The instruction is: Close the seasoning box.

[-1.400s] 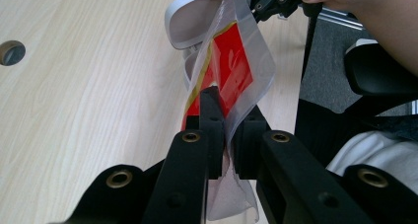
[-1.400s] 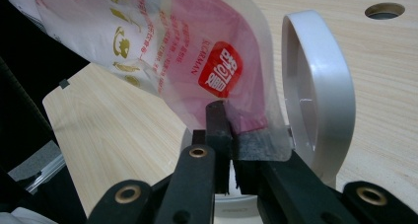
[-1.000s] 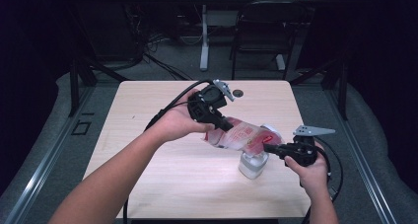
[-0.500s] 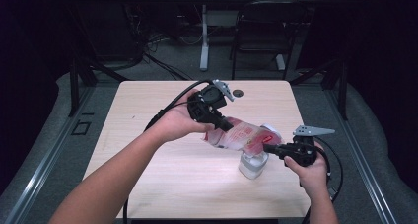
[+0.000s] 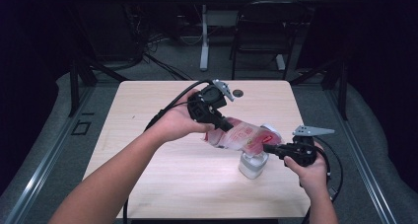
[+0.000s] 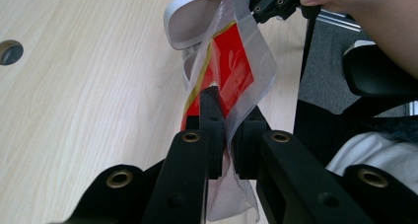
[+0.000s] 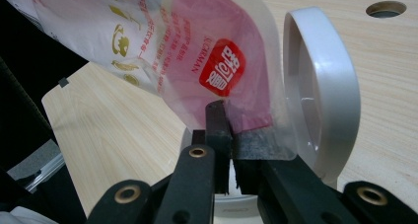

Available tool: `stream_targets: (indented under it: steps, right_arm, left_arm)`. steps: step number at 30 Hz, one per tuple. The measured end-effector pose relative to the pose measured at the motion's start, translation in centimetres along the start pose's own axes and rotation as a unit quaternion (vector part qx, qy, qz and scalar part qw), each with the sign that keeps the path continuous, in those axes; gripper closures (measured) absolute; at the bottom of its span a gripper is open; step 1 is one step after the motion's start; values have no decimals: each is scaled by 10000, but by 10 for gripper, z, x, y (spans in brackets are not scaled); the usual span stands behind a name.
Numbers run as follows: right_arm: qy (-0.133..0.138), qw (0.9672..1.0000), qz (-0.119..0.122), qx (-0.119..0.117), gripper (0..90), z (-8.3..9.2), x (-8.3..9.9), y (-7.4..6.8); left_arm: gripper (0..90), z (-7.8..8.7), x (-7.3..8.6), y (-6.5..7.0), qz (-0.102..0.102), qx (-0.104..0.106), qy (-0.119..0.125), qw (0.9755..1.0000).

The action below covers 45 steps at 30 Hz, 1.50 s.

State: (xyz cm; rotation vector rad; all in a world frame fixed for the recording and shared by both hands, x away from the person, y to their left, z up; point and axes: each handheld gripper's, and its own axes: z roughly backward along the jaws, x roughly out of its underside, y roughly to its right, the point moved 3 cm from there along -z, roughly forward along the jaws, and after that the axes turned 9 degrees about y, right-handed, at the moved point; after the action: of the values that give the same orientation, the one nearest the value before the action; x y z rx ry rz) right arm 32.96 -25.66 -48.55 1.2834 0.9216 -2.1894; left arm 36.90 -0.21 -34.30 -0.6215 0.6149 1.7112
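Nearest, the right gripper [image 5: 270, 148] clamps one edge of a clear plastic bag with red print [image 5: 241, 135], held above a white lidded plastic container [image 5: 253, 165] on the pale wooden table [image 5: 148, 100]; farther left, the left gripper [image 5: 224, 125] pinches the bag's other end

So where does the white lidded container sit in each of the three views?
High view: white container right of centre, under the plastic bag.
Left gripper view: top centre, behind the bag.
Right gripper view: right of centre, open lid upright.
Shared landmark: the round hole in the table.
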Motion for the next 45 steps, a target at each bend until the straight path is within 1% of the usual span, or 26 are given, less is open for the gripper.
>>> stream_targets:
  steps: [15, 22, 29, 36, 41, 45]
  right_arm:
    - [-36, 10000, -9, 22, 873, 0, 1, 1]
    - [-51, 10000, -38, -14, 871, 2, 1, 2]
    - [-66, 10000, -23, 3, 871, 3, 0, 2]
    - [-72, 10000, -16, -44, 875, 7, -2, 1]
    - [-93, 9999, -27, -44, 876, 9, -3, 0]
    - [-116, 9999, 30, -37, 877, 11, -5, -2]
  left_arm:
    - [856, -2, -3, 3, -40, -13, 31, 10000]
    - [855, -2, -5, 4, -79, -10, 49, 10000]
    - [855, -2, -5, 3, -78, 1, 38, 10000]
    - [854, -4, -6, 4, -88, 29, 38, 10000]
    - [853, -4, -5, 2, -47, 37, 47, 10000]
    - [851, -3, -1, 0, 17, 52, 92, 9999]
